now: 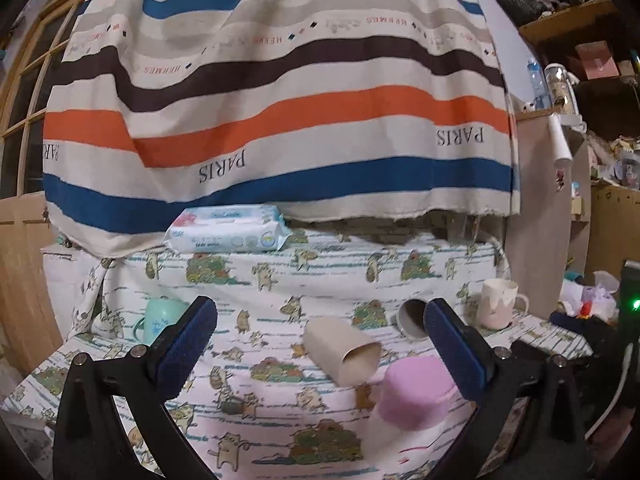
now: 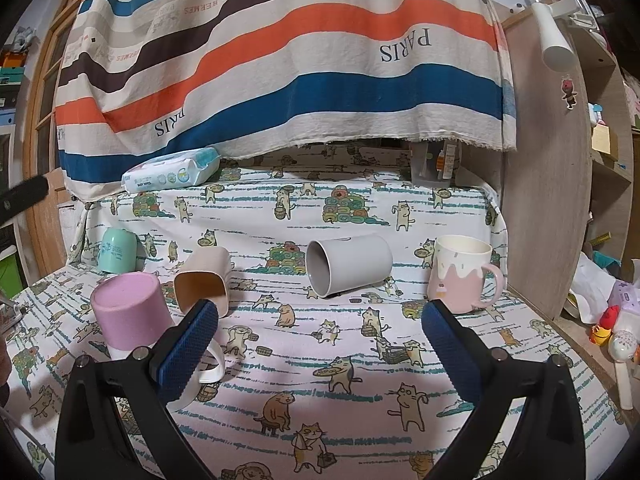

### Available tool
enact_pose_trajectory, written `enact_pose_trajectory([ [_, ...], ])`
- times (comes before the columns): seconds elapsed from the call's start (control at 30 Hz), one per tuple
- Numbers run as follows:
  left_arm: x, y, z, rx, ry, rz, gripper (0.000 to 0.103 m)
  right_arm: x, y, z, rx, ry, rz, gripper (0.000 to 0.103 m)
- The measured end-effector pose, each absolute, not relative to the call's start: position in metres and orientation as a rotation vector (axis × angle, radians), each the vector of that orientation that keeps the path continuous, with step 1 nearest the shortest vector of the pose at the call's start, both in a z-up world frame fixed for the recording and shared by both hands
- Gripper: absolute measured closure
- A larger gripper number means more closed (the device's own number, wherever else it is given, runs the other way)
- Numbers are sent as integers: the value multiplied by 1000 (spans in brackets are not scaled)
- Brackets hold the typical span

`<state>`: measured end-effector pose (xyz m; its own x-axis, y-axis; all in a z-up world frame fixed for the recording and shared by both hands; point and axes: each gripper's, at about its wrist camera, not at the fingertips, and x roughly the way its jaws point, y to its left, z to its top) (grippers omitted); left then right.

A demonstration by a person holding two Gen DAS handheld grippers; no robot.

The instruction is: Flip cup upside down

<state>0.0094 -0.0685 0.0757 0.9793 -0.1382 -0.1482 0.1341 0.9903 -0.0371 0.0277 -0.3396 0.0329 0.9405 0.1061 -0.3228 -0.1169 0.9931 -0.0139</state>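
Several cups sit on a cat-print tablecloth (image 2: 320, 360). A pink cup (image 2: 128, 312) stands upside down at the left, its white handle behind my right gripper's left finger; it also shows in the left wrist view (image 1: 416, 392). A beige cup (image 2: 204, 280) (image 1: 340, 348) lies on its side. A grey mug (image 2: 348, 266) lies on its side, mouth to the left. A pink-and-white mug (image 2: 460, 276) (image 1: 498, 304) stands upright. A mint cup (image 2: 116, 250) (image 1: 160, 318) stands upside down. My left gripper (image 1: 320, 344) and right gripper (image 2: 320, 344) are open and empty above the cloth.
A pack of wet wipes (image 2: 172, 172) lies at the back of the table under a striped hanging cloth (image 2: 280, 60). A wooden shelf unit (image 2: 560, 160) stands at the right, with toys (image 2: 608, 332) beside the table's right edge.
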Motion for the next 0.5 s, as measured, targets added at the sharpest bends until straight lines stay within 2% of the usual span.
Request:
enact_pose_trajectory([
  [0.5, 20, -66, 29, 16, 251, -104, 0, 28, -339, 33, -37, 329, 117, 0],
])
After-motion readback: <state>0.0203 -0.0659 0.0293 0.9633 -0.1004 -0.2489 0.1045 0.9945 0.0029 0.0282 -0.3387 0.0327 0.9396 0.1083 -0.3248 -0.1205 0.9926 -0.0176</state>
